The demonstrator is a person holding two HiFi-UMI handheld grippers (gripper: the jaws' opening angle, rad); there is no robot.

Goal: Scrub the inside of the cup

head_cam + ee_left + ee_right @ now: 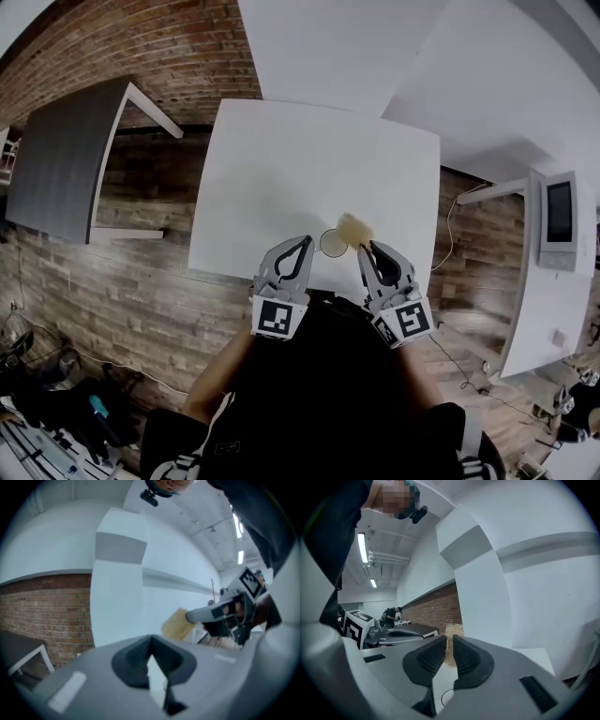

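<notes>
A small clear cup [333, 243] stands on the white table [281, 169] near its front edge and shows from above as a ring. My right gripper [366, 246] is shut on a yellowish fibrous scrub pad [354, 228], held just right of and beyond the cup. In the right gripper view the pad [451, 639] pokes up between the closed pads. My left gripper [306, 240] is shut with nothing between its jaws, its tip just left of the cup and apart from it. From the left gripper view, the pad [178, 623] and the right gripper [220, 613] show ahead.
A grey table [61, 159] stands to the left over a brick-patterned floor. White furniture and a wall panel [560, 216] are at the right. Cables run along the floor at the right [450, 225]. The table's front edge lies right under both grippers.
</notes>
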